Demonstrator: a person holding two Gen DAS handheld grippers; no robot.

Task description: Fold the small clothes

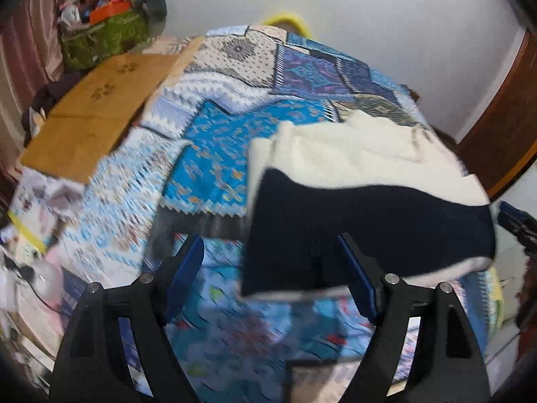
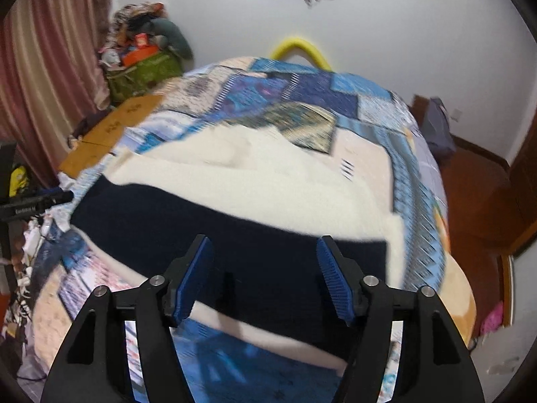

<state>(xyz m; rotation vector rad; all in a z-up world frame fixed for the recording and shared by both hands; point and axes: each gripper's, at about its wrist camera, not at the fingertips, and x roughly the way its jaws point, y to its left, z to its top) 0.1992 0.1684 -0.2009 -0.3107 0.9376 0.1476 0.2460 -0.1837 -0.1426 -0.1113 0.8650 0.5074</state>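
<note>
A small cream and navy garment (image 1: 362,208) lies on a patterned blue quilt (image 1: 214,154) covering the bed. Its navy band faces me and the cream part lies farther back. My left gripper (image 1: 272,268) is open and empty, with its right finger over the navy band's near left corner. In the right wrist view the same garment (image 2: 255,184) spreads across the quilt (image 2: 412,181). My right gripper (image 2: 265,275) is open and empty, hovering over the navy band. Both views are motion-blurred.
A flat cardboard sheet (image 1: 97,114) lies on the bed's far left. A green bag full of clutter (image 1: 107,33) stands in the back corner by a pink curtain (image 2: 50,77). A yellow curved object (image 2: 302,50) pokes up behind the bed. Wooden furniture (image 2: 476,181) stands right.
</note>
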